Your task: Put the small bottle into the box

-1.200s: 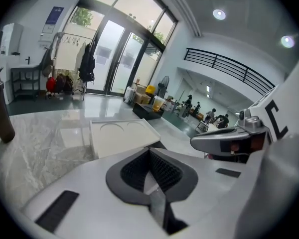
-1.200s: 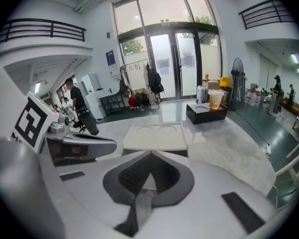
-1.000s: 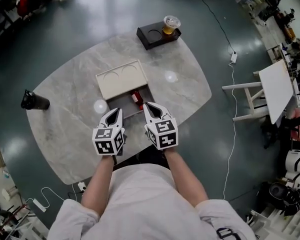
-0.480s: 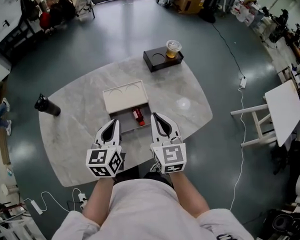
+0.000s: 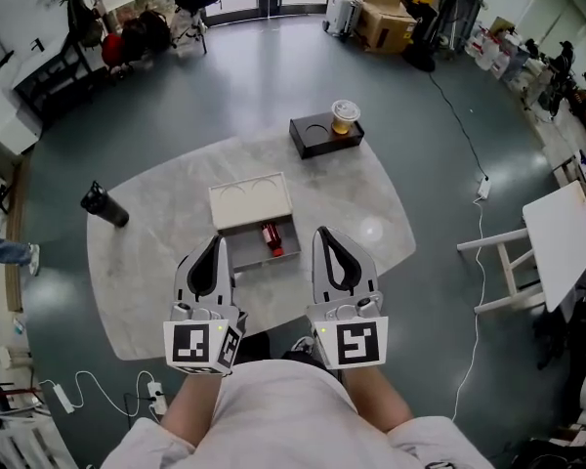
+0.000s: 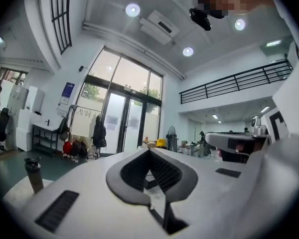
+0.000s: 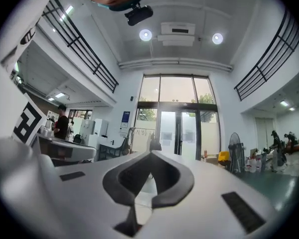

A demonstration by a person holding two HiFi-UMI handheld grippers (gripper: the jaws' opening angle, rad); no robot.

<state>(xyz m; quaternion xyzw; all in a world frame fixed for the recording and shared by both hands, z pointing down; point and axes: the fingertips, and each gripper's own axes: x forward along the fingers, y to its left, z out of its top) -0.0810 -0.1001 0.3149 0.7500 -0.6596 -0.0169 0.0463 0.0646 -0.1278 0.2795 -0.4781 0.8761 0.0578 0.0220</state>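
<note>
The small red bottle (image 5: 271, 236) lies inside the open grey box (image 5: 246, 252) in the middle of the marble table (image 5: 156, 262). The box's cream lid (image 5: 250, 201) lies flat just behind it. My left gripper (image 5: 213, 239) and right gripper (image 5: 321, 233) are held up near my chest, on either side of the box and well above the table. Both are shut with nothing between their fingers. In the left gripper view the jaws (image 6: 149, 151) meet at the tip and point level across the room. The right gripper view shows its jaws (image 7: 150, 154) the same way.
A black flask (image 5: 104, 204) stands near the table's left edge and also shows as the black flask (image 6: 34, 173) in the left gripper view. A black tray (image 5: 317, 137) holding a lidded drink cup (image 5: 345, 116) sits at the far edge. A white table (image 5: 559, 247) stands to the right.
Both grippers have drawn back from the box towards my body and risen. The red bottle stays in the box.
</note>
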